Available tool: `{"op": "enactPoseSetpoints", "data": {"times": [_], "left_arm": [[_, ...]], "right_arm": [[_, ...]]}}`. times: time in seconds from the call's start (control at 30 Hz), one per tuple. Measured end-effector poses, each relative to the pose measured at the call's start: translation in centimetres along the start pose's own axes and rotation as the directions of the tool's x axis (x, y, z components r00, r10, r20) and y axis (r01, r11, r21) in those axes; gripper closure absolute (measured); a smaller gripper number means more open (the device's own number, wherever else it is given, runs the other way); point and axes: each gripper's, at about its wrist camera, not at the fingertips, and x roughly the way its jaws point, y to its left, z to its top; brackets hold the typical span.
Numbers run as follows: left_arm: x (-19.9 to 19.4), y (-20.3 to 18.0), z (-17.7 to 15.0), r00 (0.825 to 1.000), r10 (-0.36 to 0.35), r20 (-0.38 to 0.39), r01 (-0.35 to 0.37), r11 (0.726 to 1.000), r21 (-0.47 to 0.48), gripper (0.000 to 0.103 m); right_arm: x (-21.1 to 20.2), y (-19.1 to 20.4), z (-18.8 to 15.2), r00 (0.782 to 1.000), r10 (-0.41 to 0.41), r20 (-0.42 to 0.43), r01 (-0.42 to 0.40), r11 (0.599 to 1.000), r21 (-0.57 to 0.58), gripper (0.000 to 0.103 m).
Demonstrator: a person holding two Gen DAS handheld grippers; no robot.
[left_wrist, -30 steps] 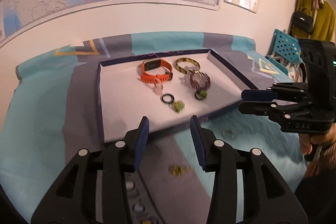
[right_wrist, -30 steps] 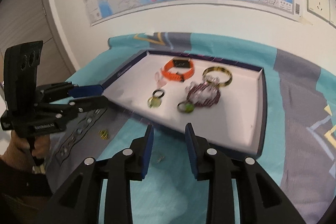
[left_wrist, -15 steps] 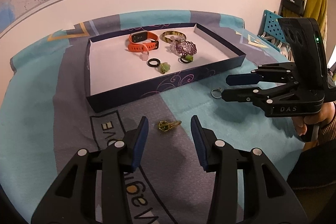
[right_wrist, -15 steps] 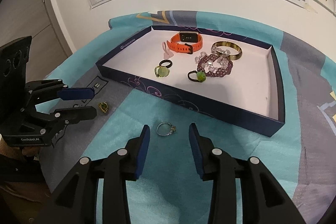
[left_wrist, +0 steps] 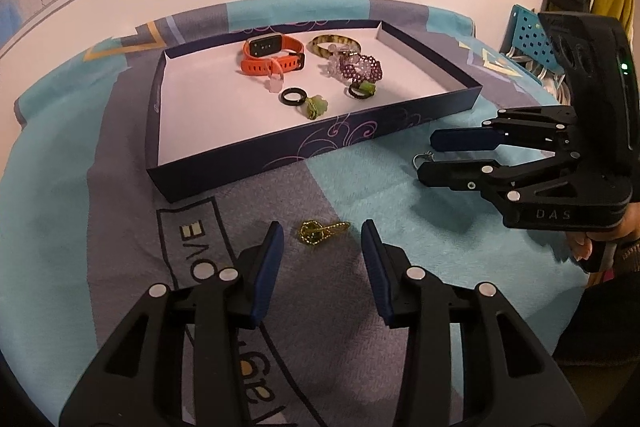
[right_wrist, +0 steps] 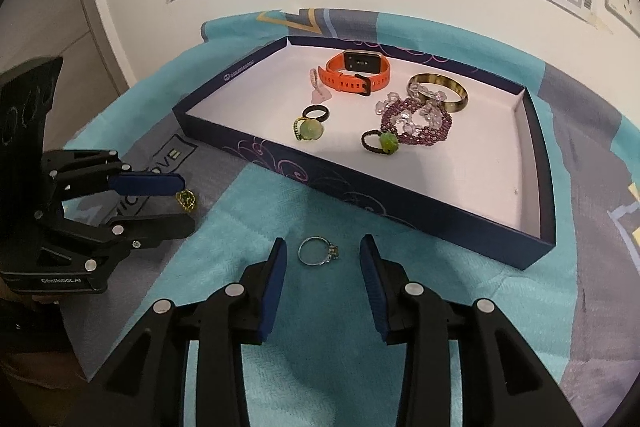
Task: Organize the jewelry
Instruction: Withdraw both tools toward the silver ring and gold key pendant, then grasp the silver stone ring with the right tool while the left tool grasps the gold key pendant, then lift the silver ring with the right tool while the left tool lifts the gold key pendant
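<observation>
In the left wrist view, the left gripper is hanging over the teal and grey cloth with its jaws parted and clasping nothing, while a small gold-green beaded ring is lying on the cloth just ahead of the gap between the blue pads, touching neither. Beyond it the navy tray is sitting on the cloth, holding an orange watch, a bangle, a purple beaded bracelet and rings. At the right the right gripper is reaching in, a silver ring peeking out at its tips. In the right wrist view, the right gripper has just been widening its jaws; they are standing apart and gripping nothing, with the silver ring lying flat on the teal cloth between the fingertips, clear of both pads. The tray is lying beyond it, near the ring. At the left the left gripper is poised with the beaded ring between its tips.
</observation>
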Motion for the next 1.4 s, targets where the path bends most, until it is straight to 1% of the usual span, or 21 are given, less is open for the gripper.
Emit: {"op": "enactPoseSetpoints", "data": {"times": [0.1, 0.2, 0.27, 0.3, 0.53, 0.77, 0.93, 1.4], "left_arm": [[0.1, 0.0, 0.1, 1.0, -0.002, -0.003, 0.002, 1.0, -0.008, 0.064], [0.2, 0.0, 0.2, 1.0, 0.004, -0.005, -0.004, 1.0, -0.011, 0.07], [0.3, 0.0, 0.3, 1.0, 0.007, -0.005, -0.007, 1.0, -0.013, 0.075], [0.3, 0.0, 0.3, 1.0, 0.008, -0.006, -0.008, 1.0, -0.014, 0.077], [0.4, 0.0, 0.3, 1.0, 0.01, -0.005, -0.01, 1.0, -0.018, 0.079], [0.3, -0.1, 0.4, 1.0, 0.005, -0.005, -0.005, 1.0, -0.021, 0.08], [0.3, -0.2, 0.4, 1.0, -0.003, -0.002, 0.003, 1.0, -0.026, 0.082], [0.1, -1.1, 0.8, 1.0, -0.012, 0.005, 0.012, 1.0, -0.024, 0.083]], "right_arm": [[0.1, 0.4, 0.0, 1.0, -0.015, -0.003, 0.015, 1.0, -0.02, 0.066], [0.0, 0.5, 0.0, 1.0, -0.018, -0.003, 0.018, 1.0, -0.025, 0.069], [0.0, 0.5, 0.0, 1.0, -0.022, -0.003, 0.022, 0.999, -0.028, 0.075], [0.0, 0.6, 0.0, 1.0, -0.02, -0.003, 0.02, 0.999, -0.031, 0.076], [0.1, 0.8, 0.0, 1.0, -0.019, -0.003, 0.019, 0.999, -0.037, 0.084], [-0.1, 0.3, 0.0, 1.0, -0.008, 0.004, 0.008, 1.0, -0.012, 0.084], [-0.5, -0.7, -0.2, 1.0, 0.024, 0.014, -0.024, 0.999, 0.038, 0.084], [-1.2, -1.4, -0.4, 0.999, 0.033, 0.036, -0.035, 0.997, 0.062, 0.084]]}}
